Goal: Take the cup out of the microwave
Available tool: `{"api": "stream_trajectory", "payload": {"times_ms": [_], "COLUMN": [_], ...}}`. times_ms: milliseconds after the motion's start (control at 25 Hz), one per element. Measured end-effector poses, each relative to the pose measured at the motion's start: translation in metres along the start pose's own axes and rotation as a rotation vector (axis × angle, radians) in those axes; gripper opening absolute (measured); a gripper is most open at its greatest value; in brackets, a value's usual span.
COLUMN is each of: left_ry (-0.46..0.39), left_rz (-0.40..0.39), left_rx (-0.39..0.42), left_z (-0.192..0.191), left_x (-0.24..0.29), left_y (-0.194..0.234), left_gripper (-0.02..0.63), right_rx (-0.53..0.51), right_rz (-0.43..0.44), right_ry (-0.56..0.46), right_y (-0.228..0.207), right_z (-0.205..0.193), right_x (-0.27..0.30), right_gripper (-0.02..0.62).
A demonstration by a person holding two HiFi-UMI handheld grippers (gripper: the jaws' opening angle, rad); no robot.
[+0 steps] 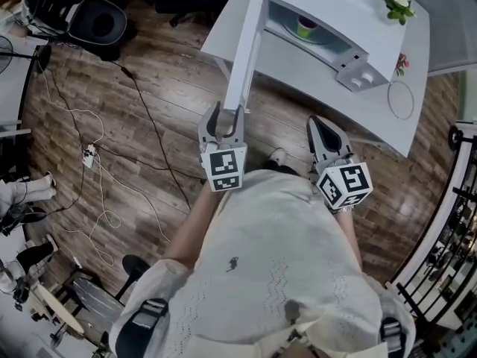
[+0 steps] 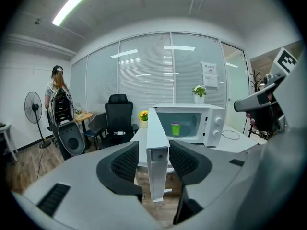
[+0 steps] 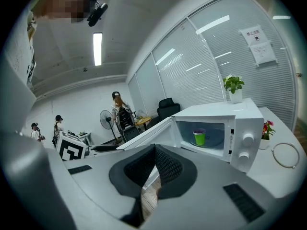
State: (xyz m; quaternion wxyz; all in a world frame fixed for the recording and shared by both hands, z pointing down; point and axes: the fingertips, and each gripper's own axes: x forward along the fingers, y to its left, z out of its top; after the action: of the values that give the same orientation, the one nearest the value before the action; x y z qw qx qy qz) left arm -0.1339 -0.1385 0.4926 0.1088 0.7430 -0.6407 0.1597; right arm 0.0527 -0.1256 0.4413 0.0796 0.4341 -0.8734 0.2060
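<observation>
While the left gripper [image 1: 226, 116] grasps the free edge of the door [image 1: 243, 54], the cup [image 1: 306, 26] stands inside the microwave [image 1: 350, 2]. It is upright on the round plate [image 1: 325, 37] in the cavity. The cup is green and well apart from both grippers, and neither touches it.

The microwave is white, with two knobs [image 1: 358, 81] at its right end, and stands on a white table [image 1: 343, 110] at the far side of the scene. Its door is hinged on the left and swung wide open, reaching from the microwave toward the near side. In the left gripper view the door is seen edge-on, upright between the two pads.

The right gripper [image 1: 317, 127] hangs to the right of the door, near the table's near edge and over the wood floor [image 1: 149, 95]. Its jaws are clenched together with nothing between them.

A small plant [image 1: 399, 2] stands on top of the microwave at its right end. A white ring [image 1: 400, 99] lies on the table to the right of the knobs.
</observation>
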Motion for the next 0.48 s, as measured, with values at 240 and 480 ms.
{"api": "stream_trajectory", "payload": {"times_ms": [240, 480], "left_ry": [0.008, 0.011], "left_rz": [0.04, 0.069], "left_rx": [-0.015, -0.013], "left_z": [-0.001, 0.003], "left_x": [0.008, 0.014], "left_y": [0.026, 0.058], "left_gripper": [0.21, 0.21], "right_rx": [0.008, 0.003], "right_rz": [0.005, 0.003], "right_ry": [0.005, 0.015], "right_y": [0.005, 0.016], "right_z": [0.0, 0.004], "right_x": [0.018, 0.036], "right_gripper": [0.008, 0.008]}}
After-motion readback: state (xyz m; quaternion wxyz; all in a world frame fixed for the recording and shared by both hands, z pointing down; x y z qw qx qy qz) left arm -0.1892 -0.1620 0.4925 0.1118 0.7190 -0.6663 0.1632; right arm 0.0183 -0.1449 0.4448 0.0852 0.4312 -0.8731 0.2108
